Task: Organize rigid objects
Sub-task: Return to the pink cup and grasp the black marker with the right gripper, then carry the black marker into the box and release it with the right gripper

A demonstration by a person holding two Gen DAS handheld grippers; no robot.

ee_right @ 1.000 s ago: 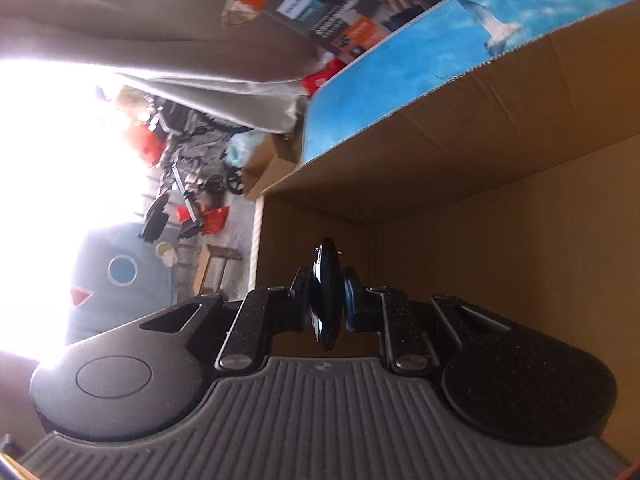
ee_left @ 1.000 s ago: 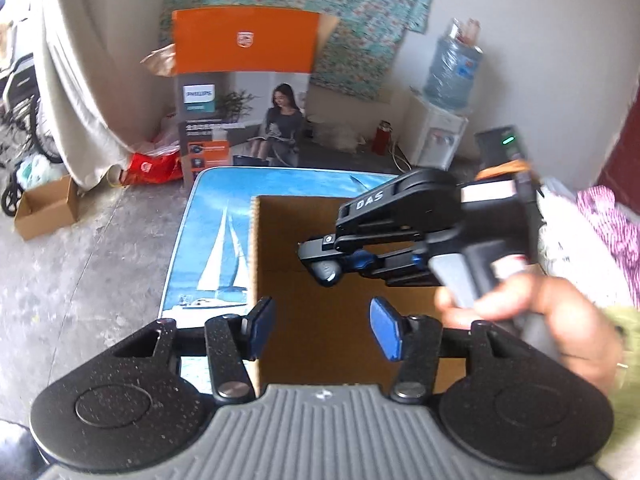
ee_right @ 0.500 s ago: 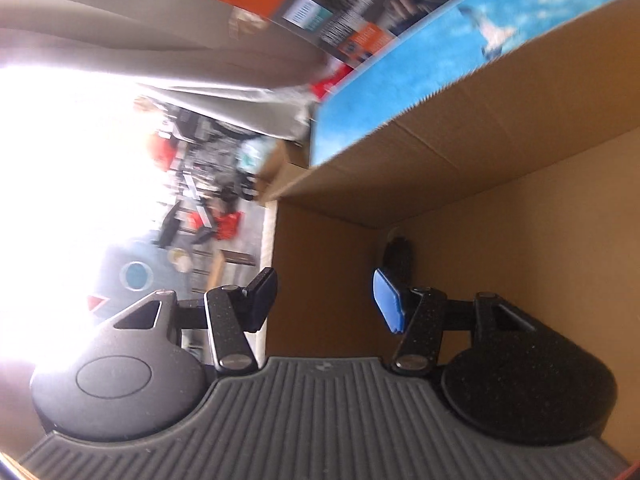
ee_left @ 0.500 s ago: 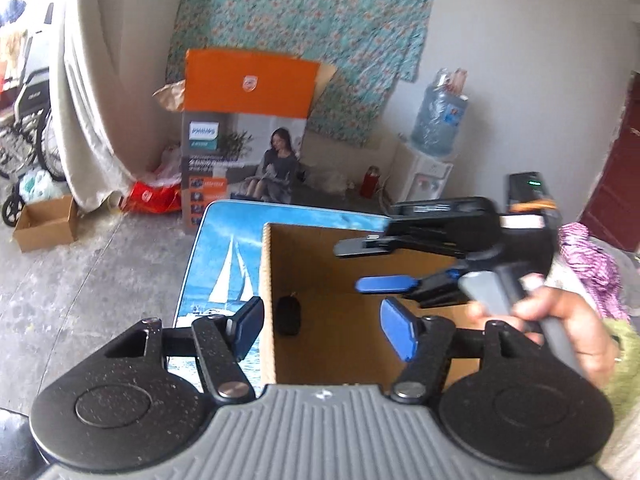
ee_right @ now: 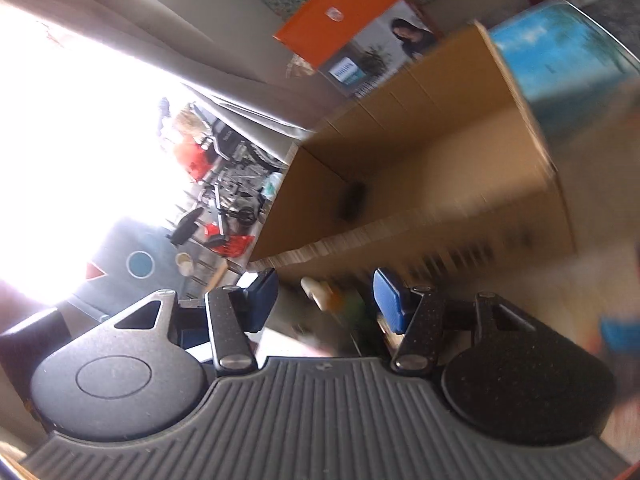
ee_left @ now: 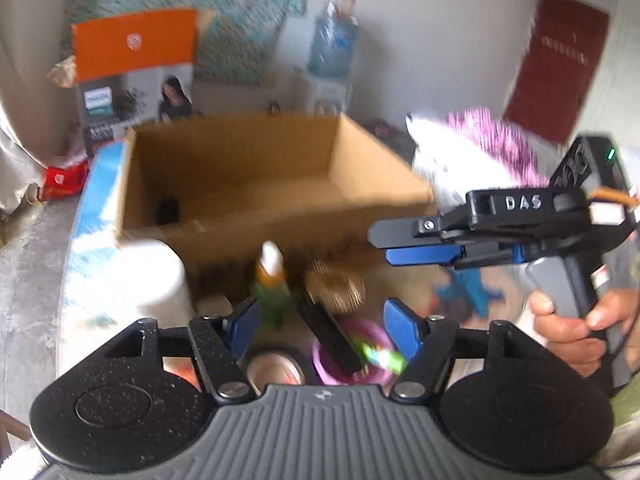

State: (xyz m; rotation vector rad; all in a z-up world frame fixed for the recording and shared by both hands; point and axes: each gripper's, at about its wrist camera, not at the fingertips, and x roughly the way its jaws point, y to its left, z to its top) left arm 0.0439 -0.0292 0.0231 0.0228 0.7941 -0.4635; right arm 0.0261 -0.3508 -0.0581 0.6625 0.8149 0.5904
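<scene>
Cluttered table, open cardboard box [ee_left: 256,184] holding small black object [ee_left: 168,210], both grippers' jaws wide, empty.

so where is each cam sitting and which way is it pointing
Left wrist: sits on the left gripper, facing the cardboard box over table clutter; its open fingers show, plus the right gripper and right hand.
Right wrist: sits on the right gripper, rolled sideways, facing the box; only its open fingers show.
Shared: the box, the dark object inside it, and the orange carton.
</scene>
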